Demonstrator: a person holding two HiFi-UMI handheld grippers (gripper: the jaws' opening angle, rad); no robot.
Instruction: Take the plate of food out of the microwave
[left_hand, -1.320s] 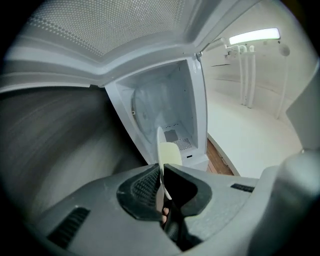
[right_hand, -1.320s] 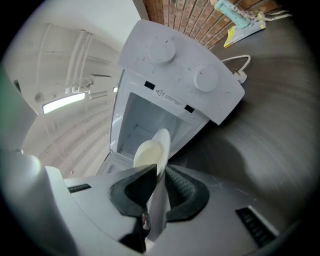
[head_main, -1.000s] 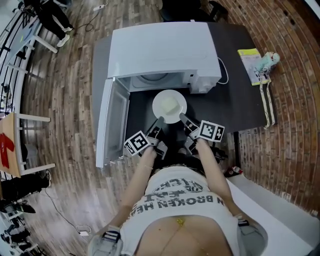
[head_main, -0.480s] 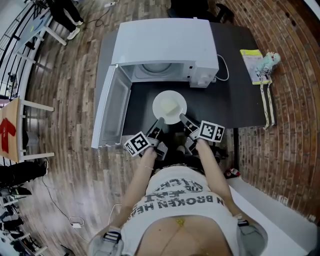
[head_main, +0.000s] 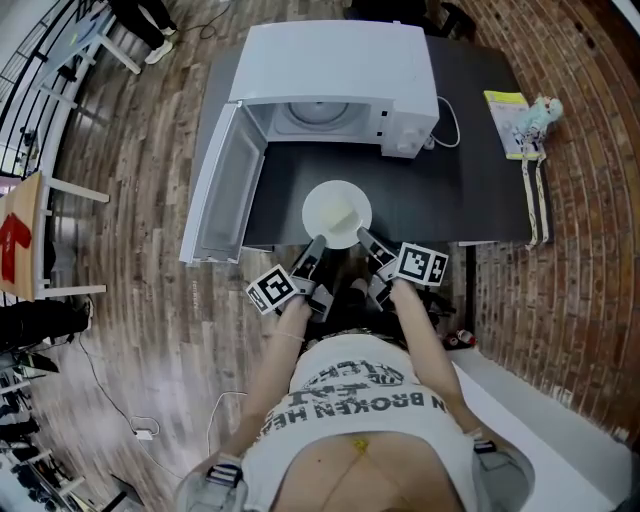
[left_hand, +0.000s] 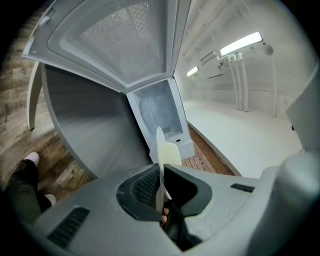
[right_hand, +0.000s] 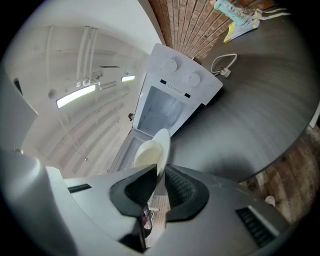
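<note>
White T-shirt (head_main: 424, 425) — dark lettering (head_main: 345, 400)

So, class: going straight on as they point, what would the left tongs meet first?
The left tongs grip the plate; beyond it, probably the open microwave, though depth is unclear.

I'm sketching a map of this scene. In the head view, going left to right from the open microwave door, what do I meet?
Microwave door → plate → booklet → toy. The microwave spans door to plate and beyond, so it is left out.
</note>
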